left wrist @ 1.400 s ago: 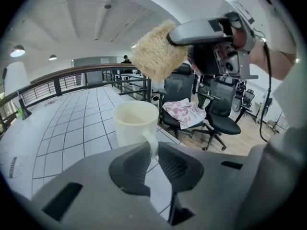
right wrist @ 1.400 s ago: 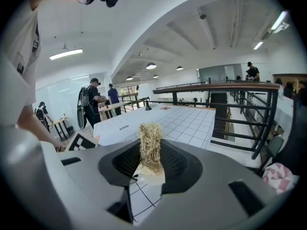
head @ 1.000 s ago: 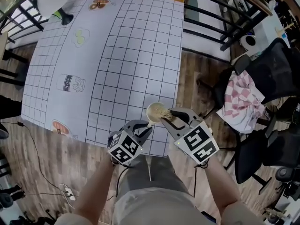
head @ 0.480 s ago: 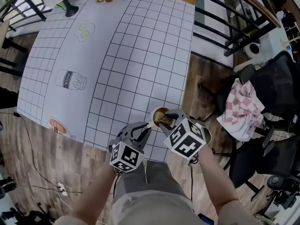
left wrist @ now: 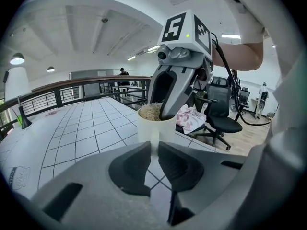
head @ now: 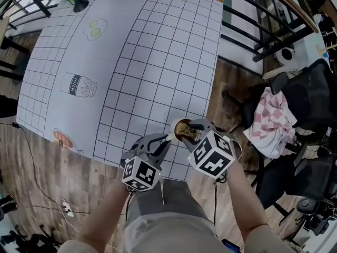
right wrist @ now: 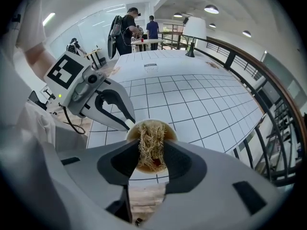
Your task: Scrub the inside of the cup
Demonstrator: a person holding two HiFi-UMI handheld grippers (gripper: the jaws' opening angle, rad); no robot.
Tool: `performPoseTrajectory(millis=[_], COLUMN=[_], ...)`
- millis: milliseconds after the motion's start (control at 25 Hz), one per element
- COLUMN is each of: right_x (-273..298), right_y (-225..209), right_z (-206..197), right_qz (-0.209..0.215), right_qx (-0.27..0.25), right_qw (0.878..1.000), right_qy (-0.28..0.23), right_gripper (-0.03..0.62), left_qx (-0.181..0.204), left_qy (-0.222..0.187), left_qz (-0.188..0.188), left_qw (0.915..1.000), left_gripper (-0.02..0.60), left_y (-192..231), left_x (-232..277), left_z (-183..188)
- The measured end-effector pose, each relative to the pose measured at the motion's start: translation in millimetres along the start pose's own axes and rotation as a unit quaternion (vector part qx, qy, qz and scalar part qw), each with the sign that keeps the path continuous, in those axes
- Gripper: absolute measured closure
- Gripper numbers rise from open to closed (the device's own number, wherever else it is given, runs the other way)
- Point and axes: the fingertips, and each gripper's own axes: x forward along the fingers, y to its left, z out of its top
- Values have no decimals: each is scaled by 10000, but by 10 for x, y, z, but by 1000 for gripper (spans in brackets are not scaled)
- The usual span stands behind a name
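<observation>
A cream cup (head: 182, 128) stands on the gridded table mat (head: 142, 62) near its front right corner. My left gripper (head: 164, 141) is shut on the cup's white handle (left wrist: 154, 139), which sits between the jaws in the left gripper view. My right gripper (head: 189, 132) reaches down into the cup from the right, shut on a tuft of straw-coloured scrubbing fibre (right wrist: 151, 143). The fibre fills the cup's mouth (right wrist: 135, 127) and hides its bottom. The left gripper view shows the right gripper's fingers (left wrist: 173, 92) dipping past the cup (left wrist: 156, 124) rim.
The table's front edge (head: 142, 168) runs just behind the cup, with wooden floor below. A black office chair draped with a pink chequered cloth (head: 268, 121) stands to the right. Black railings (head: 263, 25) border the far right. A lamp (head: 79, 4) stands at the table's far left.
The right gripper has shifted a little left and lower over the cup, with the fibre tuft further into it. The left gripper keeps its hold on the handle.
</observation>
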Motion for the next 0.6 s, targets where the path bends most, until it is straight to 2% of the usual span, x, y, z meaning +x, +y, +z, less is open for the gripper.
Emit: performPoseTrajectory(millis=[160,280,440,600], right_x=[-17,59,123,-28], right_y=[10,0,3,78], right_z=[6,-19,-10,16], right_qz=[-132,-118,128,533], right_qx=[-212,-179,-70,113], right_qw=[9996,9995,9993,9985], right_qy=[139,218,333,-11], right_gripper=[456,479,496,500], left_qx=[-18,-47,-35,-234], left_qy=[-36,-63,-94,-214], left_qz=[-39,-72,-64,75], left_qw=[10000,9999,9999,9995], left_gripper=[522,521,522,520], left_y=[5,0,22,45], left_x=[-14,-10,1,-15], left_z=[1,3,-2,4])
